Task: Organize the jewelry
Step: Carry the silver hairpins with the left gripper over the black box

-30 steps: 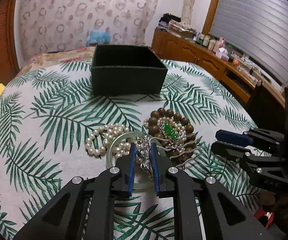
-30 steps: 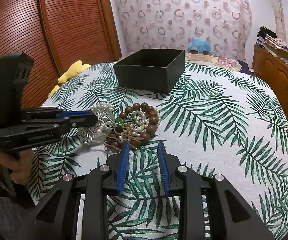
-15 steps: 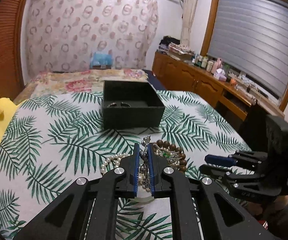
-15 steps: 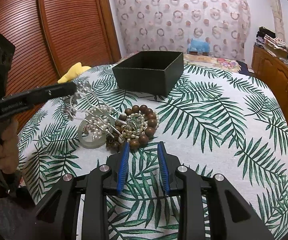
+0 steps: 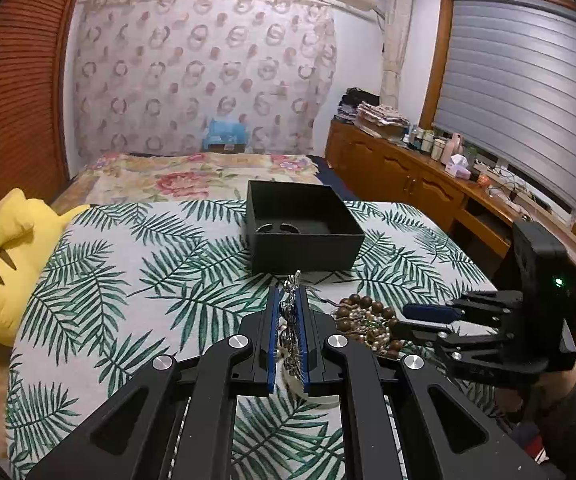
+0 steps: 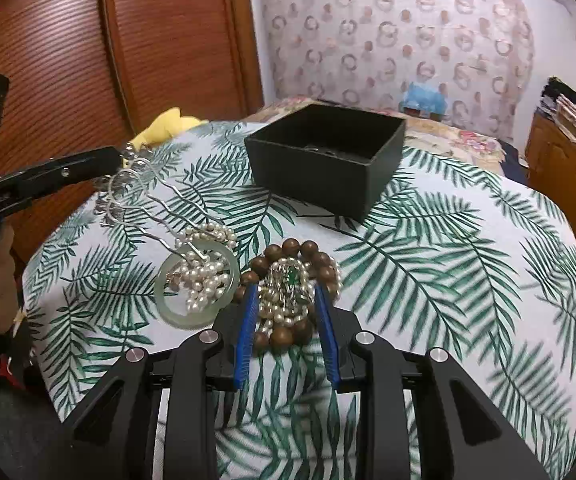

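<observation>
My left gripper (image 5: 289,294) is shut on a silver hair comb (image 5: 289,322) with crystal ornaments and holds it off the table. In the right wrist view the left gripper (image 6: 116,156) stands at the left, and the comb's (image 6: 140,196) wavy prongs slope down toward a pearl strand (image 6: 204,276) lying on a pale jade bangle (image 6: 168,304). My right gripper (image 6: 286,286) is open, low over a wooden bead bracelet (image 6: 288,248) tangled with small pearls and a green stone. The open black box (image 6: 319,168) stands behind, with rings (image 5: 276,228) inside.
The round table wears a palm-leaf cloth (image 5: 136,280). A yellow plush toy (image 5: 12,256) lies off its left edge. A bed with a floral cover (image 5: 192,176) is beyond the box. A wooden cabinet (image 5: 407,184) with bottles runs along the right.
The left gripper closed on the silver comb and lifted it up and away from the pile. The right gripper moved forward until the bead bracelet lay between its fingers.
</observation>
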Available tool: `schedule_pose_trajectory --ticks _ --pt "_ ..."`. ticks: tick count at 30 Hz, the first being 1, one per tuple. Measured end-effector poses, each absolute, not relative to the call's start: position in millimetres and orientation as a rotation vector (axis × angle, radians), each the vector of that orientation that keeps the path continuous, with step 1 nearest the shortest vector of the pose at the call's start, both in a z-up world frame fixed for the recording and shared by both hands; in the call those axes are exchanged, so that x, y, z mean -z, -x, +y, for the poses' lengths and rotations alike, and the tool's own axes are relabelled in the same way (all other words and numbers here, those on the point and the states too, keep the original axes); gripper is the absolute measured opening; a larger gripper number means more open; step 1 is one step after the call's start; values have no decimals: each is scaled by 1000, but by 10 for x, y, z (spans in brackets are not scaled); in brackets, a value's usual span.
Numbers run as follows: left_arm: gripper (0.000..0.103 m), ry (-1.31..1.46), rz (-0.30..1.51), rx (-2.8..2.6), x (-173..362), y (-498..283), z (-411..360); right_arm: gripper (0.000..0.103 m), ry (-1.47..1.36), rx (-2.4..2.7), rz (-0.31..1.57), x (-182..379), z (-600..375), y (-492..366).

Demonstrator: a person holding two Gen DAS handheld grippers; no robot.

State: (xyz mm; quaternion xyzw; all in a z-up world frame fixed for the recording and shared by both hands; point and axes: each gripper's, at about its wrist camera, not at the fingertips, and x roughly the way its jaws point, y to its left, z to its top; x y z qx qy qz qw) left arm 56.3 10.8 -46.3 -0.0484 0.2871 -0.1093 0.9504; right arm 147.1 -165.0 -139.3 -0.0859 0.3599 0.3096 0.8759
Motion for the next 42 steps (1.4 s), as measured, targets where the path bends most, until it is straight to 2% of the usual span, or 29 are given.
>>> schedule_pose_trajectory --ticks 12,14,18,19,28,42 --pt "7 108 595 226 542 -545 149 28 326 -670 809 1499 -1398 -1609" --pt "7 110 597 226 549 -552 149 21 324 -675 819 1508 -1383 -1607" --pt "7 109 597 226 549 -553 149 16 322 -684 815 1513 -1384 -1588" --pt "7 109 598 225 552 -555 152 8 308 -681 807 1489 -1406 -1586" --pt "7 107 595 226 547 -556 153 8 242 -688 745 1278 -1567 -1564" --pt "7 86 559 219 411 -768 173 7 220 -703 625 660 -1619 -1667"
